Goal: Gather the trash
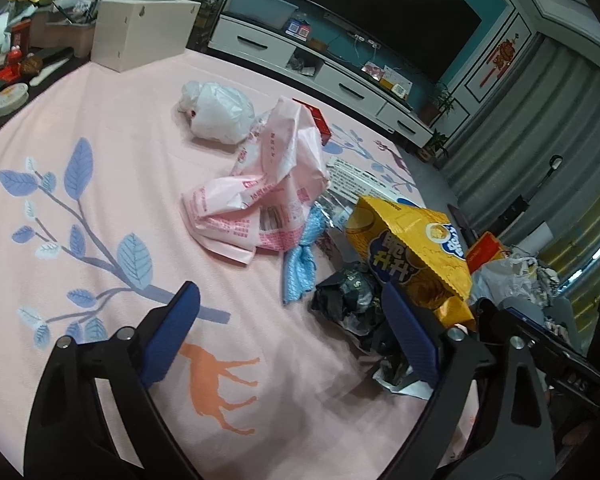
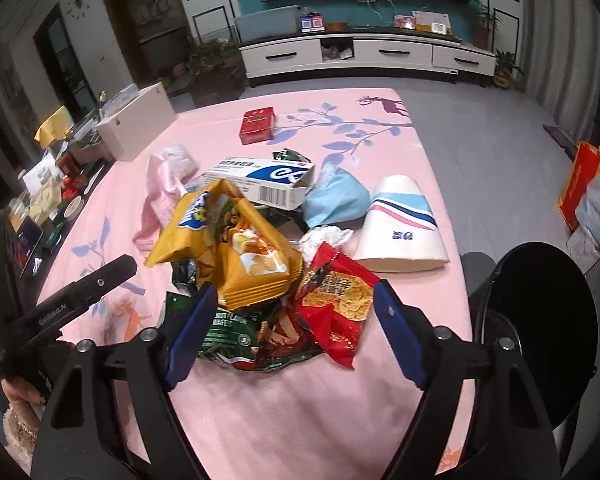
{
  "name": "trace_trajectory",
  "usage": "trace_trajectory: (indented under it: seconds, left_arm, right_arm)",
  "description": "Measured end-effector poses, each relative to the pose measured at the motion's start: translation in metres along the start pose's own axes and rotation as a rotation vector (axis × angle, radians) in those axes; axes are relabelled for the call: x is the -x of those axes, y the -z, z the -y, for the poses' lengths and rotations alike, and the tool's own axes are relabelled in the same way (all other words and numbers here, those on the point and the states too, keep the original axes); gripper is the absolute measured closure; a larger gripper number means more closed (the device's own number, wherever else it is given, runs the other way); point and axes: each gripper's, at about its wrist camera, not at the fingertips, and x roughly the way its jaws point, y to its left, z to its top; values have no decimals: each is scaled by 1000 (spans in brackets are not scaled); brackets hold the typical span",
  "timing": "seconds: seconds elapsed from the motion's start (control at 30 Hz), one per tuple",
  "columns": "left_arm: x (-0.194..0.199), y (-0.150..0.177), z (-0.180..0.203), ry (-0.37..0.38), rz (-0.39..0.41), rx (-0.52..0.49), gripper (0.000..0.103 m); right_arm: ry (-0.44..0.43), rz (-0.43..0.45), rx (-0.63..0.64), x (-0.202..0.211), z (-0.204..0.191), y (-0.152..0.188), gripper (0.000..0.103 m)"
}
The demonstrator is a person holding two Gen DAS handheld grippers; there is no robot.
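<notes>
- The left wrist view looks from low over the bench [image 1: 100, 240], angled rightward across its pink cloth, with the yellow snack bag [image 1: 412, 252] near on its right.
- The right wrist view sits close above the trash pile, facing the far TV cabinet [image 2: 364, 54].
- Both views share the yellow snack bag [image 2: 236, 240], the red box [image 2: 257, 125] and the cabinet.

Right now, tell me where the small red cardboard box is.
In the right wrist view the small red cardboard box lies alone on the pink tablecloth, far side, beyond the white-and-blue carton and the wrapper heap.
</notes>
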Motion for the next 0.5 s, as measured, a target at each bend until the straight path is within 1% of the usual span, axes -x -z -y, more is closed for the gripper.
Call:
trace_trajectory:
  seconds: [0.07, 0.17, 0.23, 0.33, 0.43, 0.5]
  left_arm:
    - [0, 0, 0, 31, -3, 11, 18]
    - [0, 0, 1, 90, -6, 20, 20]
    - [0, 0, 1, 132, -11, 25, 21]
    - [-4, 3, 6, 198, -40, 29, 21]
    - [-12, 7, 14, 220, -68, 16, 21]
    - [-17, 9, 19, 247, -96, 8, 21]
  right_arm:
    - [9, 5, -19, 2, 5, -1, 28]
    - [5, 9, -71, 4, 15, -3, 31]
    - [-12, 7, -108, 6, 22, -4, 32]
    - [-26, 14, -127, 9, 28, -6, 31]
    - [-62, -1, -133, 4, 27, -9, 31]
    - [-97, -22, -139, -2, 23, -13, 31]
